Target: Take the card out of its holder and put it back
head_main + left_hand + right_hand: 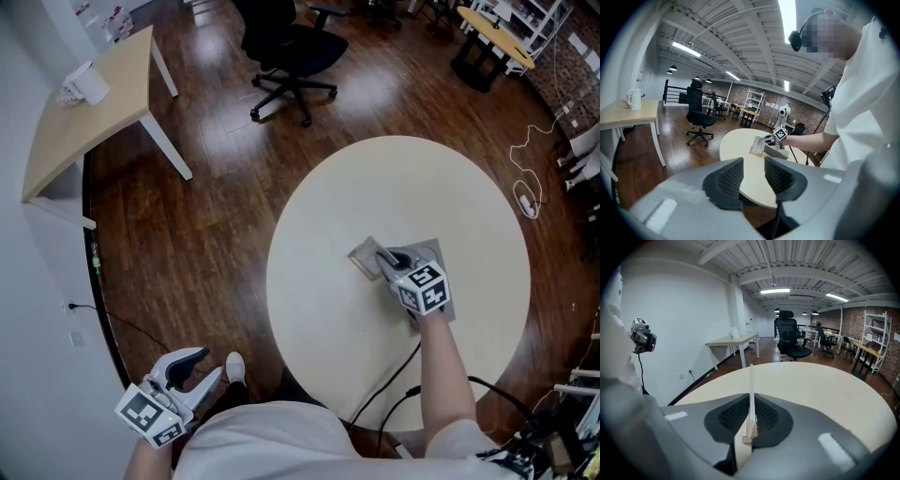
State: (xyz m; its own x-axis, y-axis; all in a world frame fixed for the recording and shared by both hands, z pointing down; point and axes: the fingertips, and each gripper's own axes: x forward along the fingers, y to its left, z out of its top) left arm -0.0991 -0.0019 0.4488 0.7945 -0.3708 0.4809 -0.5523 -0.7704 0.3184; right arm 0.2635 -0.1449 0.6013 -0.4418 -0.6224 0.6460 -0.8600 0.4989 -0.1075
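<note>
In the head view my right gripper (pixel 382 261) is low over the round cream table (pixel 356 178), shut on a card (pixel 364 255) that juts out to its left. A flat grey holder (pixel 433 255) lies right under and behind that gripper. The right gripper view shows the card (pixel 751 385) edge-on and upright, pinched between the dark pads (pixel 771 420) of the right gripper (pixel 751 414), with a pale wooden strip (pixel 743 448) at its base. My left gripper (pixel 200 368) hangs off the table at my left side, open and empty; in its own view it (pixel 754 178) looks toward the card (pixel 758 146).
A black office chair (pixel 286 52) stands on the wood floor beyond the table. At the far left is a pale rectangular desk (pixel 94 112) with a white mug (pixel 86 82). A black cable (pixel 394 384) trails from the right gripper over the table's near edge. A white cord (pixel 528 192) lies on the floor at the right.
</note>
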